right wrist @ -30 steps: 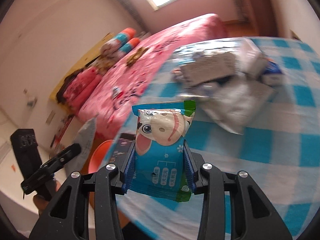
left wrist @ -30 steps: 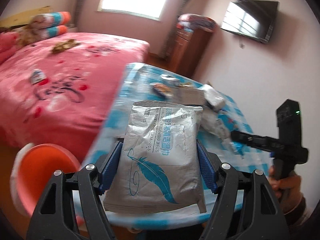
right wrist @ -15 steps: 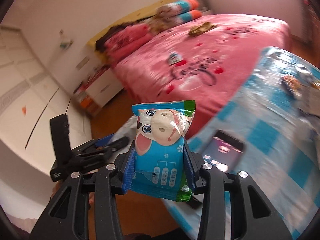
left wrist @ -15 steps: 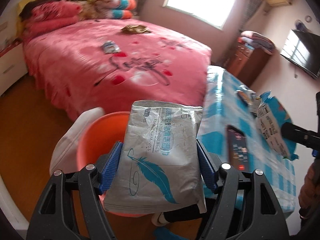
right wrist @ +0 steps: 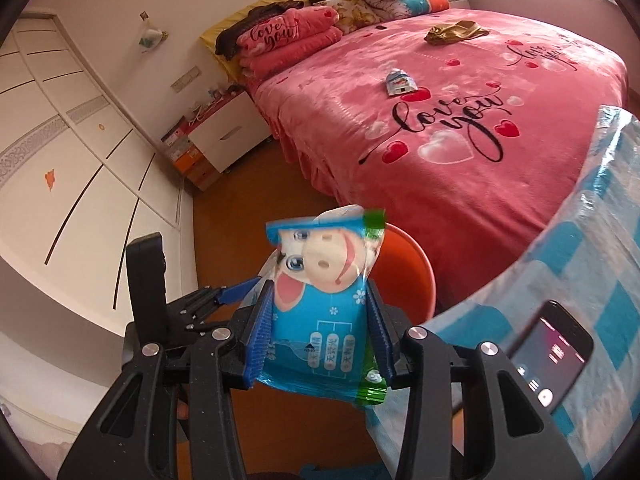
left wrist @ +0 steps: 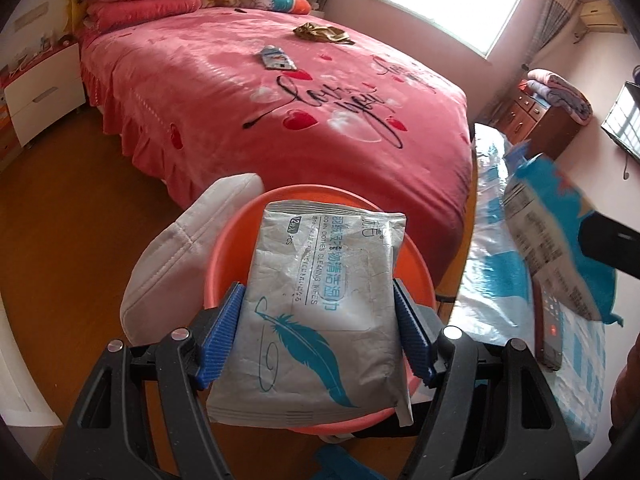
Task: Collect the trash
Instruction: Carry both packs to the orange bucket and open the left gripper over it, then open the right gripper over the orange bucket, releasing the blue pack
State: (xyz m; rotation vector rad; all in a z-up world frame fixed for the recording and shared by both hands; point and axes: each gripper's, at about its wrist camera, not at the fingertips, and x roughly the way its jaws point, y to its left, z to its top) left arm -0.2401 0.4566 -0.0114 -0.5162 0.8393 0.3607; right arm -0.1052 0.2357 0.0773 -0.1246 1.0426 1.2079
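My left gripper [left wrist: 318,292] is shut on a grey wipes pack with a blue feather [left wrist: 324,320], held flat above the orange bin [left wrist: 236,248] on the floor. In the right wrist view my right gripper [right wrist: 320,292] has a blue cartoon snack packet [right wrist: 320,312] between its pads. Its jaws are opening; the packet has tilted, and the pads still touch its sides. It hangs over the bin's rim [right wrist: 408,264], with the left gripper's fingers [right wrist: 228,296] just to its left. The same packet [left wrist: 552,240] shows at the right of the left wrist view.
A white padded thing [left wrist: 176,260] leans on the bin's left side. The blue-checked table [right wrist: 600,248] holds a phone [right wrist: 552,356]. Behind the bin, the pink bed [left wrist: 240,112] carries a small wrapper [left wrist: 276,58] and a gold one [left wrist: 324,34]. Wooden floor lies to the left.
Both grippers swung from the table to above the orange bin, carrying their packs. The snack packet has tilted between the right pads.
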